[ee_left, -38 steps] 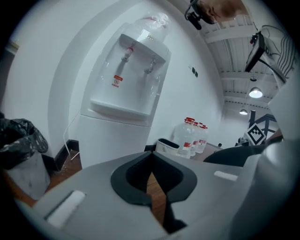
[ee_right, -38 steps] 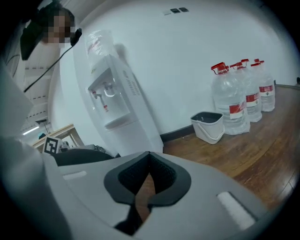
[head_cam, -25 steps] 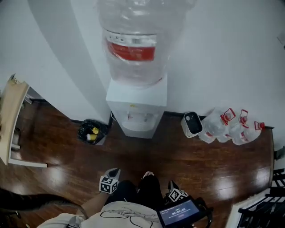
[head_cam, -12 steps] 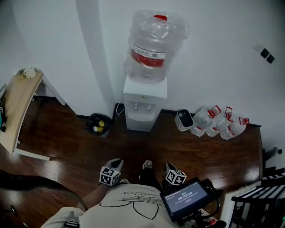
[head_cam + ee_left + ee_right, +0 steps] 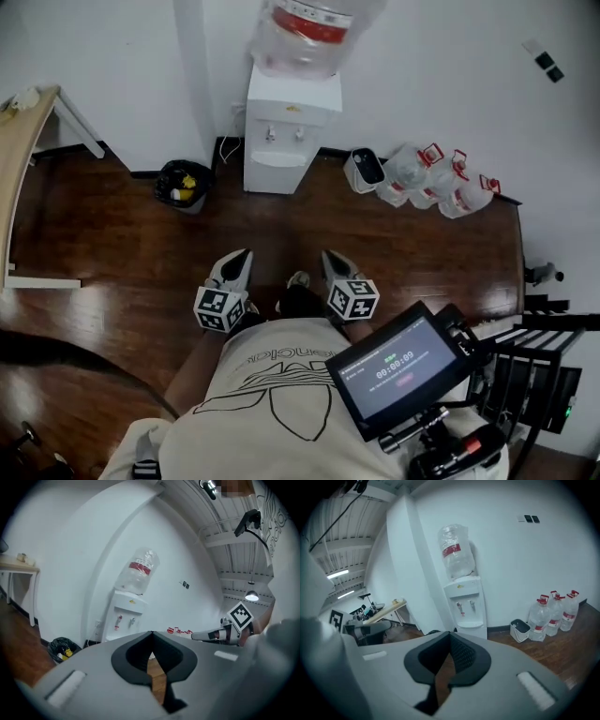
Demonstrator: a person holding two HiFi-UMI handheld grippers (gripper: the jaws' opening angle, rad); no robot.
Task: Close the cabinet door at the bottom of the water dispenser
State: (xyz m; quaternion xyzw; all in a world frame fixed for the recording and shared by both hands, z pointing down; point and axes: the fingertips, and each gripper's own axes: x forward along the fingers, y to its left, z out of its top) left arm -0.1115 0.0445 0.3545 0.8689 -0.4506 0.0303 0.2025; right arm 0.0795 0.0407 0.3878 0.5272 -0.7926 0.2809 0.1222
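The water dispenser (image 5: 286, 112) stands at the wall straight ahead, well apart across the wooden floor (image 5: 122, 234), its bottom cabinet door (image 5: 272, 180) (too foreshortened to tell if ajar) facing the left gripper (image 5: 243, 254) and right gripper (image 5: 329, 255), both pinched closed on nothing, neither clearly nearer.

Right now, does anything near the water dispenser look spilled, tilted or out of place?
Nothing stands out. The water dispenser stands straight against the wall, its bottle seated on top; the three jugs stand upright beside the white bin. No spill shows on the floor. The bottom door cannot be made out.
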